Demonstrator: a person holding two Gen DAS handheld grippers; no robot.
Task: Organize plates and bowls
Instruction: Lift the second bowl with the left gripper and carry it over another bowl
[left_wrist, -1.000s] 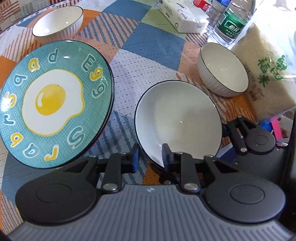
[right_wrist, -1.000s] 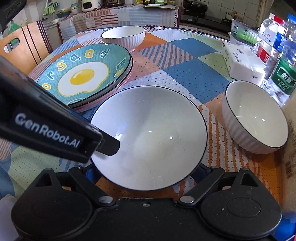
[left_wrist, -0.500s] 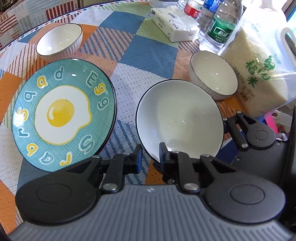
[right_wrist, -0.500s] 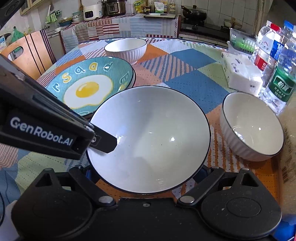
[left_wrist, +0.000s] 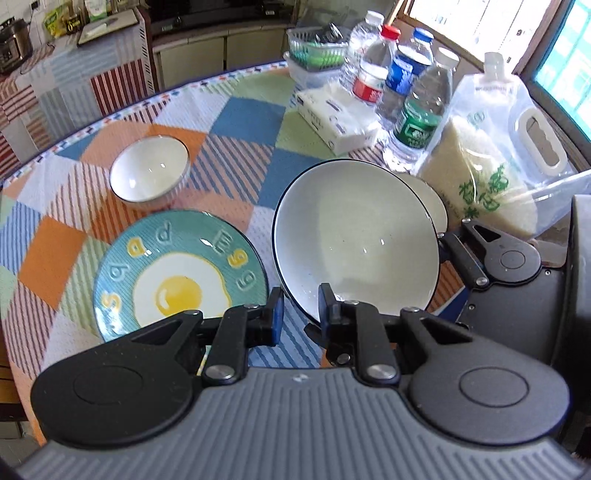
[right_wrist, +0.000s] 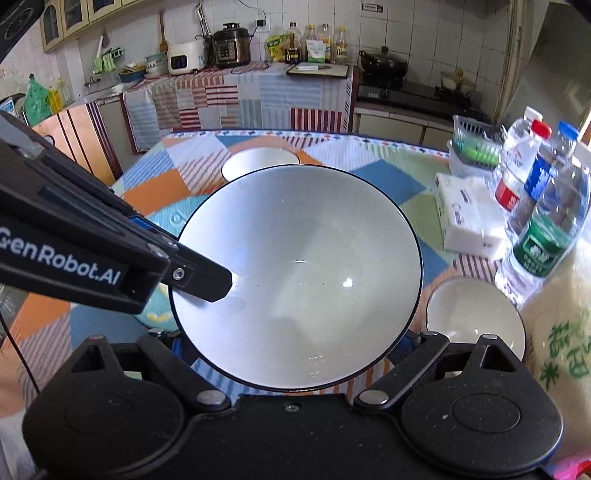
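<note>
Presently, both grippers hold the wide white ceramic bowl with a thin dark rim (left_wrist: 356, 240) above the patchwork-patterned tablecloth (left_wrist: 236, 122). Left gripper (left_wrist: 301, 314): fingers narrowed onto the near rim. Right gripper (right_wrist: 295, 345): fingers spread wide, cradling the bowl's underside. Below lie the teal fried-egg plate (left_wrist: 177, 273) and two small white bowls (left_wrist: 149, 173) (right_wrist: 474, 317).

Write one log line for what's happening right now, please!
phase: carry | left gripper: gripping rim | right gripper: under bowl | big white bowl: lifted | egg plate: on table
</note>
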